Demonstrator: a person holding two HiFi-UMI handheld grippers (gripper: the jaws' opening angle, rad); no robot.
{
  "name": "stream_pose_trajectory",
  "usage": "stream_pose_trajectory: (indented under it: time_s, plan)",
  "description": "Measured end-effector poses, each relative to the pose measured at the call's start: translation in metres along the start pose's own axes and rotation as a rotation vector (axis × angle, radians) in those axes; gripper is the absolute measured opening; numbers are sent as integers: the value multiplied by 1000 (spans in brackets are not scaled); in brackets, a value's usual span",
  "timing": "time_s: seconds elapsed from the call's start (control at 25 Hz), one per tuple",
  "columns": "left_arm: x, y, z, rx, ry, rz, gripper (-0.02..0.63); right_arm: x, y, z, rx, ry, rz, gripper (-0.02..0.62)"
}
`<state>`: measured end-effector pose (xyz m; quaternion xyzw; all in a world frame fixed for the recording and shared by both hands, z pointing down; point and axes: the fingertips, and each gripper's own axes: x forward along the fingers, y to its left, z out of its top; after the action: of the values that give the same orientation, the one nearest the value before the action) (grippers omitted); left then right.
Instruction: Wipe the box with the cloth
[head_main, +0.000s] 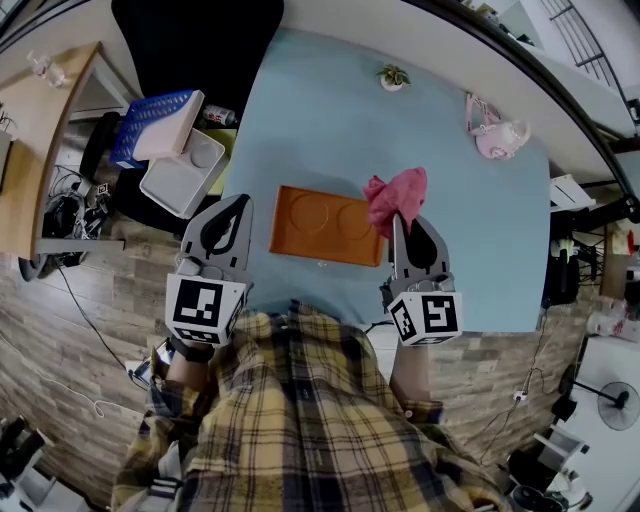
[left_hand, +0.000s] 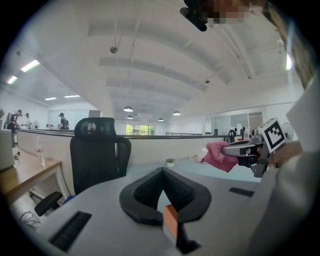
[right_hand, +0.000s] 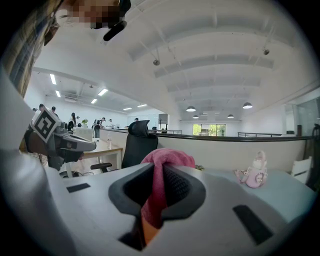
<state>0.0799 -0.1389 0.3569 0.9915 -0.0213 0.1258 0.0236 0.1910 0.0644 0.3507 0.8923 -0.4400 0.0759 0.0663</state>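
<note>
A flat orange box (head_main: 325, 225) lies on the light blue table (head_main: 480, 250), just beyond my two grippers. My right gripper (head_main: 401, 215) is shut on a pink cloth (head_main: 397, 193), which bunches out past its tips beside the box's right end. In the right gripper view the cloth (right_hand: 162, 175) is pinched between the black jaws of the right gripper (right_hand: 159, 170). My left gripper (head_main: 243, 200) hovers left of the box, shut with nothing in it. In the left gripper view the left gripper (left_hand: 161, 172) has its jaws together, with the cloth (left_hand: 217, 155) off to the right.
A small potted plant (head_main: 392, 77) and a pink toy (head_main: 495, 130) stand at the table's far side. A black office chair (head_main: 200, 40) stands beyond the far left corner. Left of the table, off it, sit a blue basket (head_main: 150, 115) and white bins (head_main: 185, 170).
</note>
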Motion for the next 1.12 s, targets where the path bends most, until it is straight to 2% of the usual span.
stream_pose_trajectory:
  time_s: [0.72, 1.12]
  plan:
    - [0, -2, -1, 1, -3, 3, -9, -3, -2, -4, -10, 17, -4, 44]
    - [1, -14, -6, 1, -4, -28, -9, -12, -2, -7, -17, 23, -1, 44]
